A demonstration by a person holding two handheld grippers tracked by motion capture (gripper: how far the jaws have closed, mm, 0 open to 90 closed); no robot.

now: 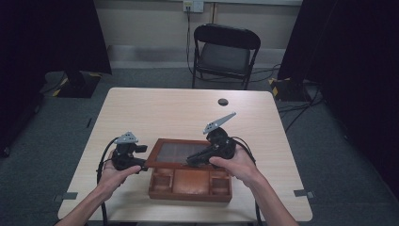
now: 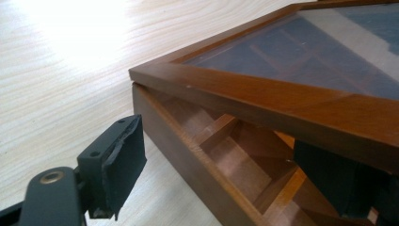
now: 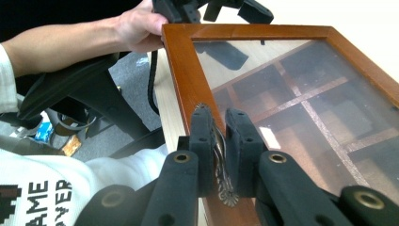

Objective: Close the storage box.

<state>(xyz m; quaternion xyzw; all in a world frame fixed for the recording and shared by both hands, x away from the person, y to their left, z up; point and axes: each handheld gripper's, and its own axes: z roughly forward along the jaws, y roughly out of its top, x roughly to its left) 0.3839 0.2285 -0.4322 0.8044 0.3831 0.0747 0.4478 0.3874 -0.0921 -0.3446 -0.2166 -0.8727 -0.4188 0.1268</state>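
A brown wooden box [image 1: 190, 184] with several compartments sits at the table's near edge. Its glass-paned lid [image 1: 181, 153] is tilted up at the front. My right gripper [image 3: 220, 146] is shut on a small ornate metal clasp [image 3: 222, 175] on the lid's front frame [image 3: 183, 61]; from above that gripper [image 1: 194, 161] sits at the lid's front right. My left gripper [image 2: 230, 174] is open, its jaws straddling the box's left wall [image 2: 188, 155] just under the raised lid frame [image 2: 263, 94]. In the high view it [image 1: 140, 162] is at the box's left side.
The light wooden table [image 1: 169, 110] stretches beyond the box, with a small black disc [image 1: 223, 101] near its far edge. A black folding chair [image 1: 226, 52] stands behind the table. Dark curtains hang at both sides.
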